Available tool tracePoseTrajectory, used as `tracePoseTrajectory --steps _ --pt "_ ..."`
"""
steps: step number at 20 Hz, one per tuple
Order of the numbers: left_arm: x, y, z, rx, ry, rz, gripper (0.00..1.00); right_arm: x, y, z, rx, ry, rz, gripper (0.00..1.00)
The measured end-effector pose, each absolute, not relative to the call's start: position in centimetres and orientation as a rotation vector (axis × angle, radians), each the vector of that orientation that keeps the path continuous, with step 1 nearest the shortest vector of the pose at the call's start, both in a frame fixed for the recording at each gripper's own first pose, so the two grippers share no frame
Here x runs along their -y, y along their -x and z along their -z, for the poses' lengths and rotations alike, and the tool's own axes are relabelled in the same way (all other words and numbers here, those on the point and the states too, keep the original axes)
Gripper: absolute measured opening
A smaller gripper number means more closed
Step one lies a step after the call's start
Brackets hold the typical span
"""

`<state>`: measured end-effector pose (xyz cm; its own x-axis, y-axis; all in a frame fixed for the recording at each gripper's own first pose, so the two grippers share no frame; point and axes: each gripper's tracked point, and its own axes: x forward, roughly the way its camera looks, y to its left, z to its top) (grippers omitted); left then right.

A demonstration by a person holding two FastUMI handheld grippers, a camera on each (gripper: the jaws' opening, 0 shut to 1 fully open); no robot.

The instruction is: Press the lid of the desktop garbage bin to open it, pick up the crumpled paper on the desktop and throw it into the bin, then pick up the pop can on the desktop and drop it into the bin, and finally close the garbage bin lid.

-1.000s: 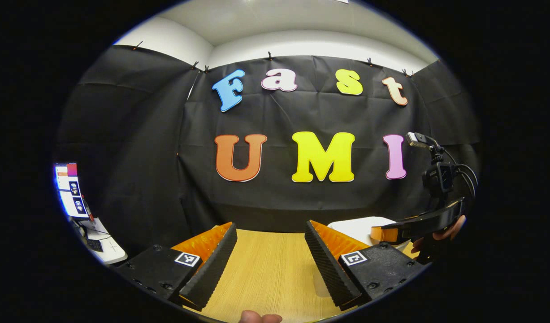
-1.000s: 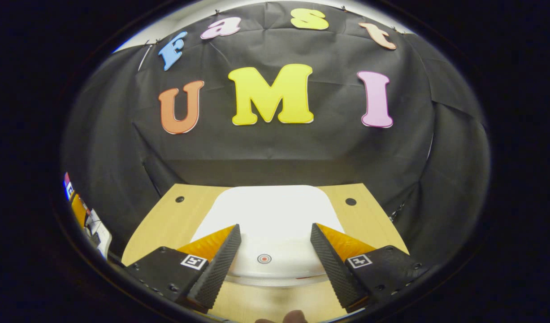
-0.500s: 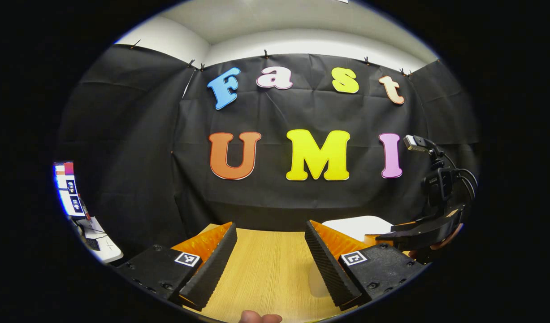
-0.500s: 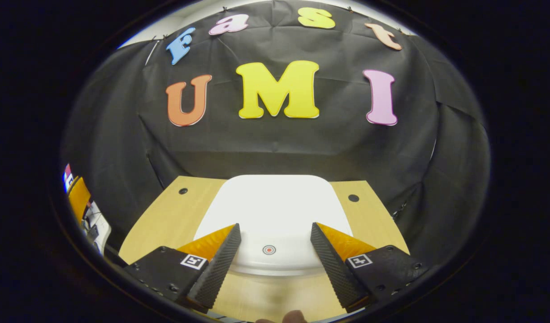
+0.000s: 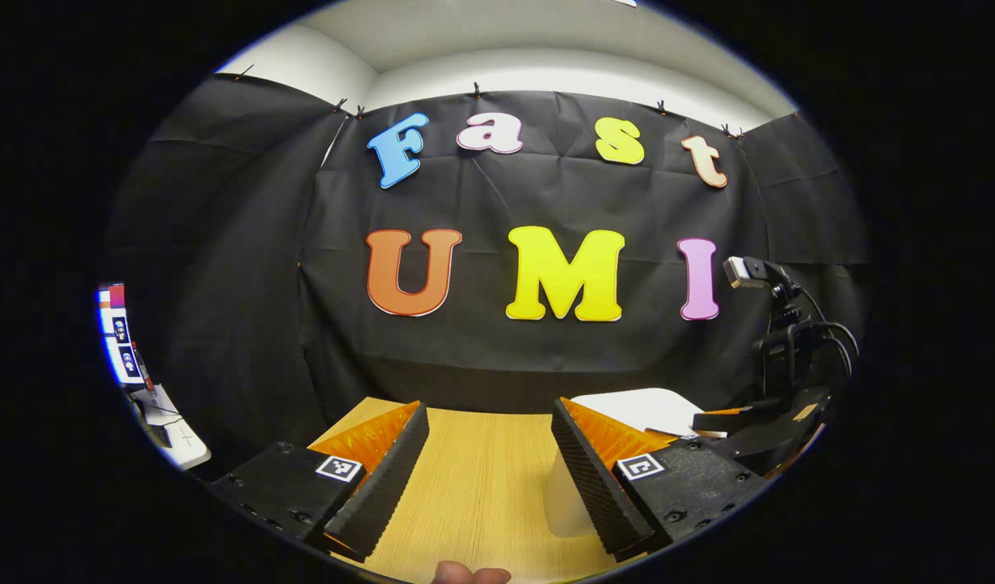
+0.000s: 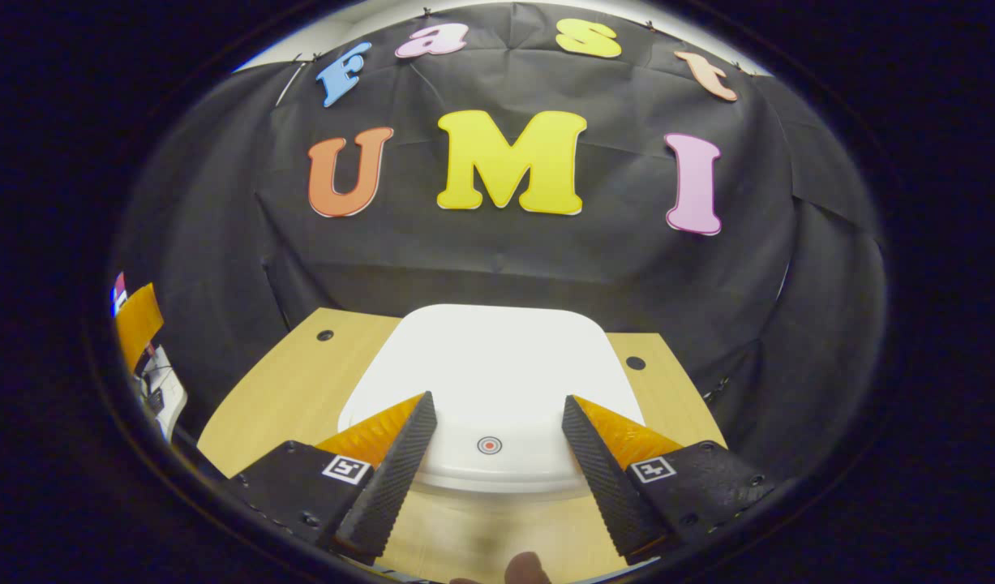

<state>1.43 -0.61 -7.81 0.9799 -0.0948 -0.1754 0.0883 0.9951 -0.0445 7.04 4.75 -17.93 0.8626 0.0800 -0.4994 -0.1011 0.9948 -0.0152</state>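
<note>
The white garbage bin lid [image 6: 485, 365] lies flat and closed, with a small red ring mark [image 6: 489, 444] near its front edge. My right gripper [image 6: 497, 404] is open, just above the front part of the lid, one finger on each side of the mark. In the left gripper view my left gripper [image 5: 489, 410] is open over the bare wooden table [image 5: 481, 487], holding nothing. To its right stands the bin [image 5: 627, 401], with the right gripper [image 5: 712, 420] low over its lid.
The table top [image 6: 286, 389] has two small dark holes [image 6: 325, 335] beside the bin. The black cloth wall stands close behind the table. A lit screen [image 5: 117, 332] and a white side desk [image 5: 169, 422] lie far left. A fingertip [image 5: 465, 574] shows at the bottom.
The right gripper has come down closer to the lid and a little forward over it. The lid stays closed. The left gripper has drifted only slightly.
</note>
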Motion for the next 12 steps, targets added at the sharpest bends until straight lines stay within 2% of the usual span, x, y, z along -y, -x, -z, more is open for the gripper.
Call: tracePoseTrajectory --steps 9,12 --pt "1.3 -2.9 5.7 -0.159 0.04 0.119 0.98 -4.3 -7.3 16.1 -0.405 -0.029 -0.09 0.98" --pt "0.9 -3.3 4.5 -0.141 0.021 0.111 0.98 -2.6 -7.5 15.3 -0.375 -0.079 -0.04 0.94"
